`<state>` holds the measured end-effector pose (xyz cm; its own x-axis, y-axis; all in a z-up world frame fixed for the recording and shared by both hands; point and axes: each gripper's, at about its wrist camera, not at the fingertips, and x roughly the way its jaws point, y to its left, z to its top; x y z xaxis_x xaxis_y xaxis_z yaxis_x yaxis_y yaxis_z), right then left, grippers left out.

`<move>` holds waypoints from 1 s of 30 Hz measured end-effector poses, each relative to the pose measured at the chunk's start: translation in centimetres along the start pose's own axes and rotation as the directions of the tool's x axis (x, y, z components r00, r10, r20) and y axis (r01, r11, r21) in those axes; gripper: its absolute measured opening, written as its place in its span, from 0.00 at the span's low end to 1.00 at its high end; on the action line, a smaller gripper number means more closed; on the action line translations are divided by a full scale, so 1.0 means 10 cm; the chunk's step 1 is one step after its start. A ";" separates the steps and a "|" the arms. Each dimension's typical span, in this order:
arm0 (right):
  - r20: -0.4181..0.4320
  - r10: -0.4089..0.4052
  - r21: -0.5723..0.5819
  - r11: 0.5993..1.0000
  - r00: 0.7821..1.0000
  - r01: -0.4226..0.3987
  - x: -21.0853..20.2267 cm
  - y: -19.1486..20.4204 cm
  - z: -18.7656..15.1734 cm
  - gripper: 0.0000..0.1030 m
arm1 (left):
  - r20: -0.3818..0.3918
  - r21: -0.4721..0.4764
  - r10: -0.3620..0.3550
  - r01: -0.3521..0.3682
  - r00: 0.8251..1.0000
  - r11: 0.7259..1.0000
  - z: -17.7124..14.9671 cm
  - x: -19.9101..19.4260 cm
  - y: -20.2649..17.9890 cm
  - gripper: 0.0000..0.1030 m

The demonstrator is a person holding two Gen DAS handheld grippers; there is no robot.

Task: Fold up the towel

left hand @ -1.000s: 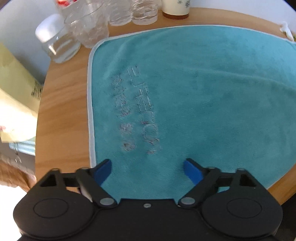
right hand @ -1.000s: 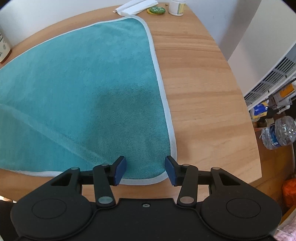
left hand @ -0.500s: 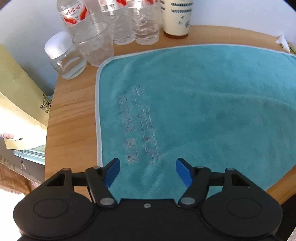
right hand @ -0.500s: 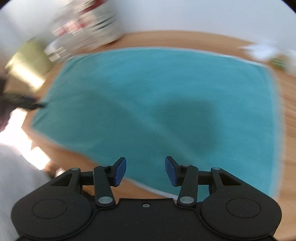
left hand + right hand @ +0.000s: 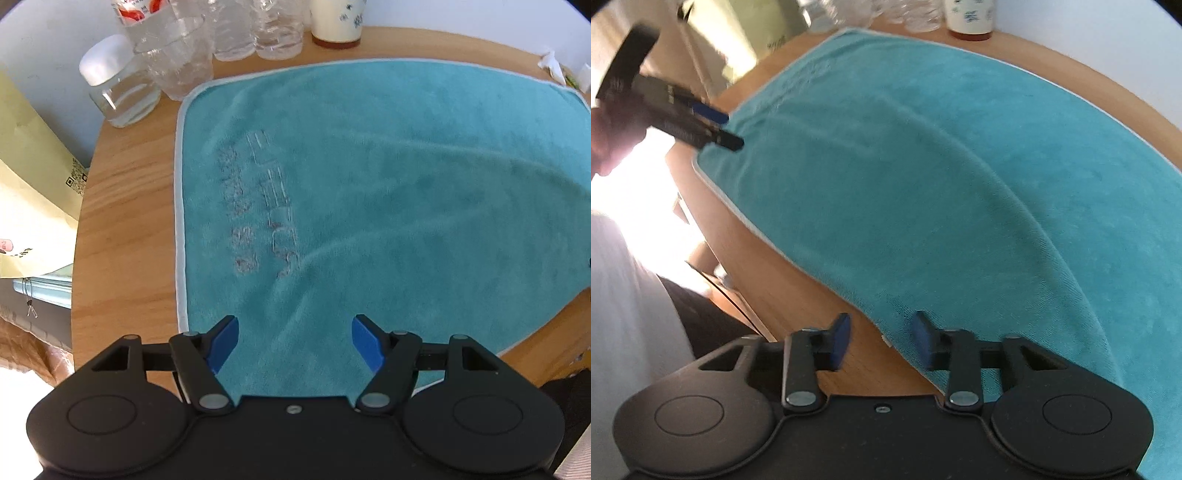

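Our left wrist view looks down and forward along its jaws, close over the teal towel [image 5: 369,206], facing the bottles [image 5: 236,26] at the wall, our right wrist view low at the near hem, angled leftward, both sharing the towel and paper cup [image 5: 969,16]

Daylight is strong here. The right wrist view blows out to pure white at the left edge, and the left tool [image 5: 716,127] there is smeared by motion blur. The left wrist view is sharper, evenly lit, with soft shading across the towel [image 5: 388,192]. Fisheye bends the surface [image 5: 122,206] edges, and the corners go dark.
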<state>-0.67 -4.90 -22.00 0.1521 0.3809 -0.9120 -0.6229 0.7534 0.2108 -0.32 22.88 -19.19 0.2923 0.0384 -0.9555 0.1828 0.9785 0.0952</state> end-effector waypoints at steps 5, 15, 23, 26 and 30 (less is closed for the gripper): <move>0.002 0.058 0.126 0.990 0.998 -0.057 -0.13 -0.13 -0.09 0.04 | -0.012 0.056 -0.016 0.016 1.000 0.998 -0.01 0.05 0.06 0.68; 0.009 0.061 0.231 0.971 0.998 -0.061 -0.27 -0.34 -0.19 0.06 | -0.018 0.093 -0.034 0.036 0.999 0.995 -0.02 0.09 0.18 0.68; 0.042 0.042 0.255 0.966 0.998 -0.051 -0.07 -0.28 -0.03 0.06 | -0.013 0.116 -0.039 0.040 0.999 0.992 -0.05 0.12 0.24 0.76; 0.021 0.024 0.246 0.969 0.999 -0.028 0.00 -0.28 -0.05 0.04 | -0.006 0.126 -0.013 0.013 1.000 0.992 -0.06 0.12 0.24 0.80; -0.002 0.035 0.255 0.966 0.999 -0.033 0.01 -0.29 -0.10 0.03 | -0.011 0.120 -0.011 0.013 1.000 0.993 -0.06 0.12 0.27 0.80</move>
<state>0.35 -7.59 -23.07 0.1288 0.4058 -0.9048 -0.4113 0.8521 0.3236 -0.05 25.73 -20.26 0.2795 0.0297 -0.9597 0.2978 0.9475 0.1161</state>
